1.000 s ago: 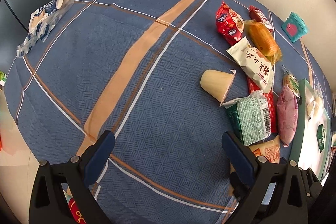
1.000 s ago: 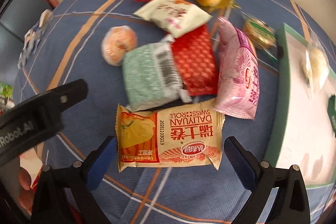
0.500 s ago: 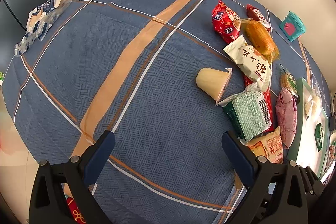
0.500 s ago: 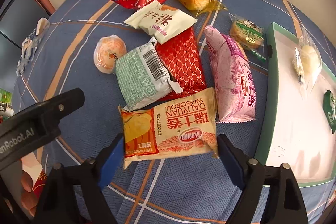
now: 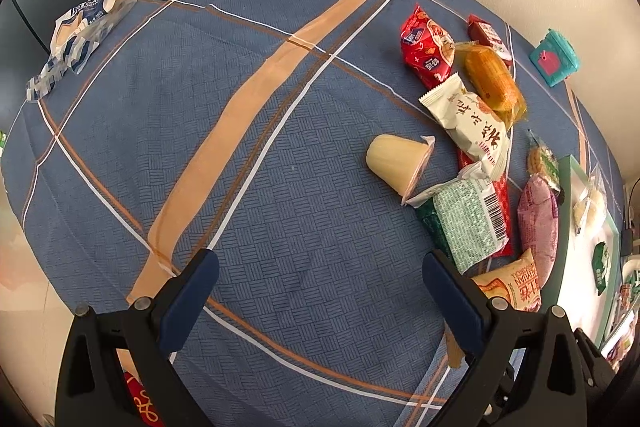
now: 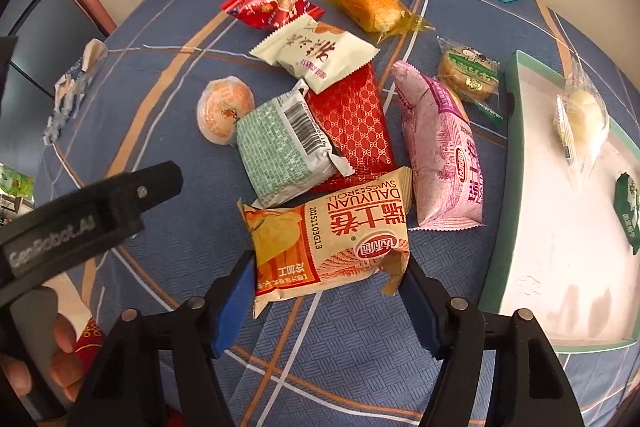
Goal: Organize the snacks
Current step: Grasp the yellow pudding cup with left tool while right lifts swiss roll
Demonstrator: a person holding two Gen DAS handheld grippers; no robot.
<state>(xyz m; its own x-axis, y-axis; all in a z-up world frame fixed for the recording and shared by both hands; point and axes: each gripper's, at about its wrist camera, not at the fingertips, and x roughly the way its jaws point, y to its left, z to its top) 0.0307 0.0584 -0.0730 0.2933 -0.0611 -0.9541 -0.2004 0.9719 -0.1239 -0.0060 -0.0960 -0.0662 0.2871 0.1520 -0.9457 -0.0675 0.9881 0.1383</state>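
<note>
While the left gripper [image 5: 320,279] hangs wide open over bare blue plaid tablecloth [image 5: 280,155] with nothing between its pads, the right gripper [image 6: 328,279] clamps the near edge of an orange Swiss-roll packet [image 6: 332,231], its jaws having just closed in on the wrapper. From the left of the right wrist view, a round orange-lidded jelly cup [image 6: 225,109] lies beside a green barcode packet [image 6: 284,147], which overlaps a red patterned pouch [image 6: 352,123]. A white packet [image 6: 316,53] sits farther back, with a red wrapper [image 6: 272,3] and a yellow cake [image 6: 370,5] beyond it. Right of the held packet lies a pink bag [image 6: 444,147], then a white tray [image 6: 520,187] with green walls, holding a clear-wrapped pastry [image 6: 580,111] at its far end.
</note>
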